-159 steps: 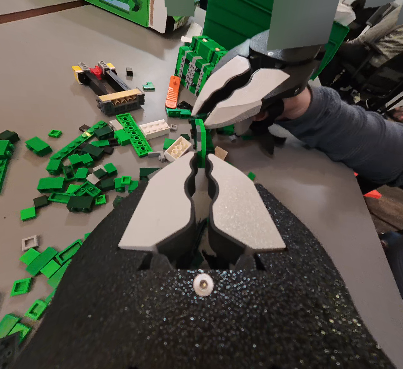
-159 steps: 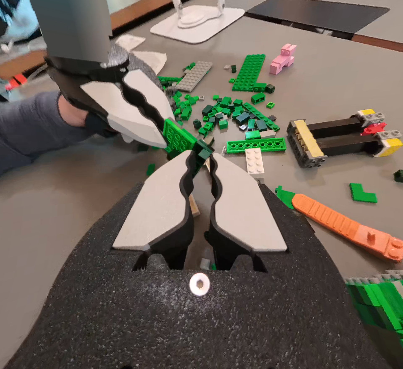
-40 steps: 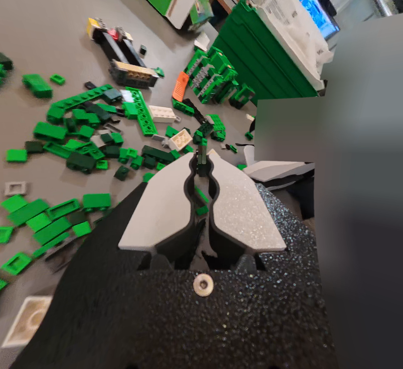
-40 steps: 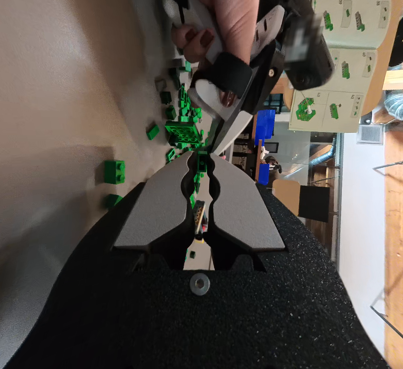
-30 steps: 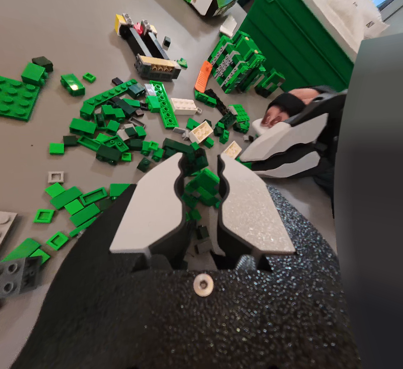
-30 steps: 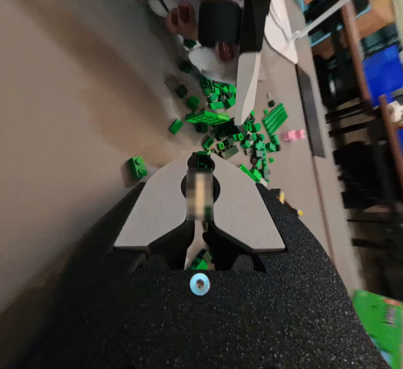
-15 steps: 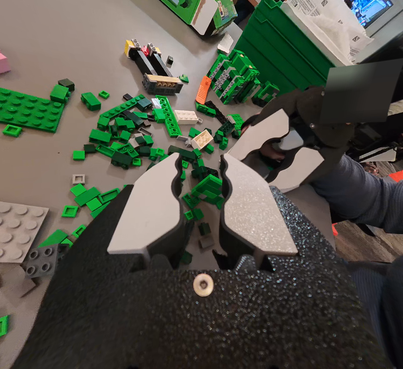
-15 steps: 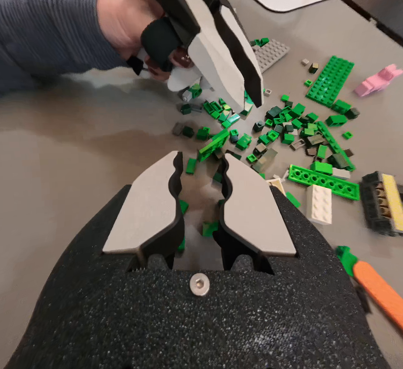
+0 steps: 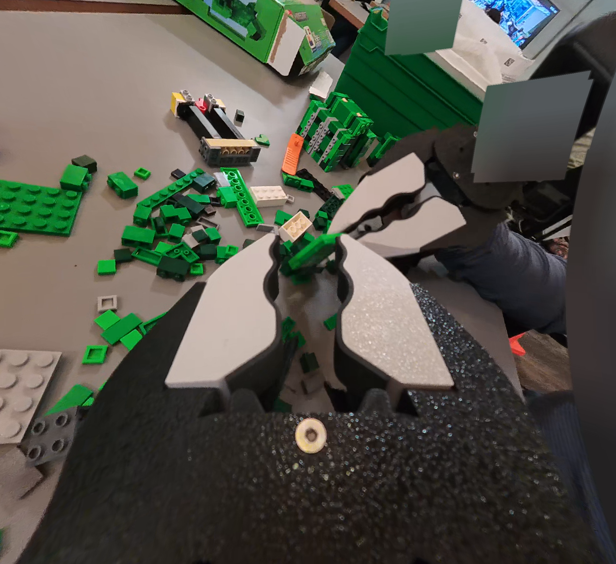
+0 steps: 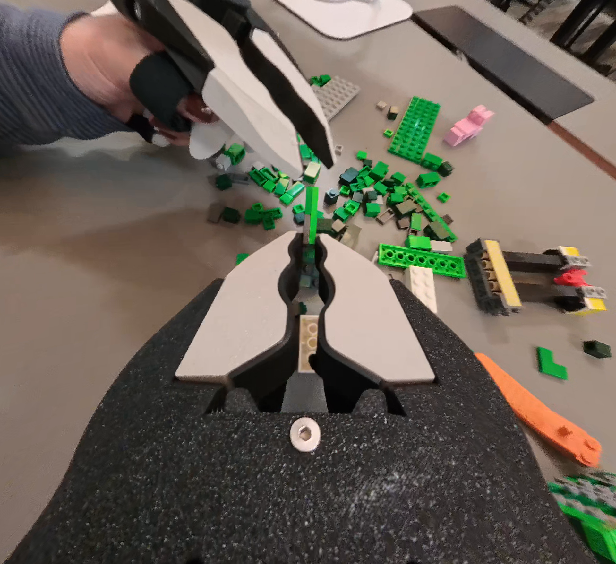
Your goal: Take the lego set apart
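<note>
My right gripper [image 10: 308, 237] is shut on a thin green plate [image 10: 311, 214], seen edge-on and sticking out past the fingertips just above the table. In the left wrist view the right gripper [image 9: 335, 232] comes in from the right, and the tilted green plate [image 9: 313, 249] lies between my left gripper's tips. My left gripper [image 9: 306, 241] is open and empty around it. In the right wrist view the left gripper [image 10: 315, 166] hangs open above the pile of loose green pieces [image 10: 366, 194]. A built green block [image 9: 336, 137] stands at the back.
An orange brick separator [image 10: 540, 414], a black and yellow assembly [image 10: 533, 274], a white brick [image 10: 420, 284], a green baseplate [image 10: 415, 127] and a pink figure [image 10: 468, 126] lie around. A green box [image 9: 233, 4] and green bin [image 9: 400, 87] stand behind. A grey plate [image 9: 20, 384] lies near left. Only a small space, under 4 cm, lies between the two pairs of fingers. My right tips are roughly 15 centimeters from the built green block [image 9: 336, 137].
Both grippers let go of their small pieces and opened. My right gripper has since shut on the green plate from the pile. My left gripper stays open beside it.
</note>
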A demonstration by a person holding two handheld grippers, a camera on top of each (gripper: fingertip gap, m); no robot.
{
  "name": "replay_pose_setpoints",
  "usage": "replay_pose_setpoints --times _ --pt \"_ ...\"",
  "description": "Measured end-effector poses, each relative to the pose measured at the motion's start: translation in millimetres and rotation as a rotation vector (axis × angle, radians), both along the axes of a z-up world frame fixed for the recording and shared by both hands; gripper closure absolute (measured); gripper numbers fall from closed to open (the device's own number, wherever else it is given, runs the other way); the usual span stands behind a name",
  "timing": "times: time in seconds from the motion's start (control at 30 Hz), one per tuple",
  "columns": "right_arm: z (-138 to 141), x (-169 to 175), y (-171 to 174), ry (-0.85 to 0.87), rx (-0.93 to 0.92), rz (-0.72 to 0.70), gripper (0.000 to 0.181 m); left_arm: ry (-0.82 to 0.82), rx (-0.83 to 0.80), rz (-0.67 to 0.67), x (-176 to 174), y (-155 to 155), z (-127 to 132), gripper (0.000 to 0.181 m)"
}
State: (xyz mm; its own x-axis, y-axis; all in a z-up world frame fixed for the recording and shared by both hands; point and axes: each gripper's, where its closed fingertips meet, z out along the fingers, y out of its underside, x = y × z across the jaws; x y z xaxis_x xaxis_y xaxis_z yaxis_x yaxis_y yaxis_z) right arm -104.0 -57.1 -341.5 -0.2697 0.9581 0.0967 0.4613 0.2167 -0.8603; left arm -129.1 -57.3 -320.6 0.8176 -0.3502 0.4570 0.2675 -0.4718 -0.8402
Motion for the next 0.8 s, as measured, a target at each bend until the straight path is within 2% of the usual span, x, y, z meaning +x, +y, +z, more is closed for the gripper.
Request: replay_pose_setpoints --times 0.1,0.3,0.43,0.57,0.67,0.8 --pt "13 3 7 0.069 -0.072 -0.015 0.175 0.020 0.021 -0.019 3 0 1 0.151" --pt "31 7 2 0.092 -0.569 0.048 0.176 0.043 0.076 -0.068 12 -1 5 0.151" --pt "34 9 -3 0.081 -0.684 0.098 0.176 0.060 0.106 -0.137 25 -3 8 0.152" --pt "34 11 -8 0.070 -0.686 0.129 0.176 0.065 0.095 -0.155 29 -4 5 0.163" --pt "32 9 -7 0.077 -0.643 0.116 0.175 0.003 0.047 -0.153 28 -5 3 0.164" --pt "25 9 8 0.079 -0.415 0.036 0.167 -0.030 -0.153 -0.085 17 -5 -21 0.164"
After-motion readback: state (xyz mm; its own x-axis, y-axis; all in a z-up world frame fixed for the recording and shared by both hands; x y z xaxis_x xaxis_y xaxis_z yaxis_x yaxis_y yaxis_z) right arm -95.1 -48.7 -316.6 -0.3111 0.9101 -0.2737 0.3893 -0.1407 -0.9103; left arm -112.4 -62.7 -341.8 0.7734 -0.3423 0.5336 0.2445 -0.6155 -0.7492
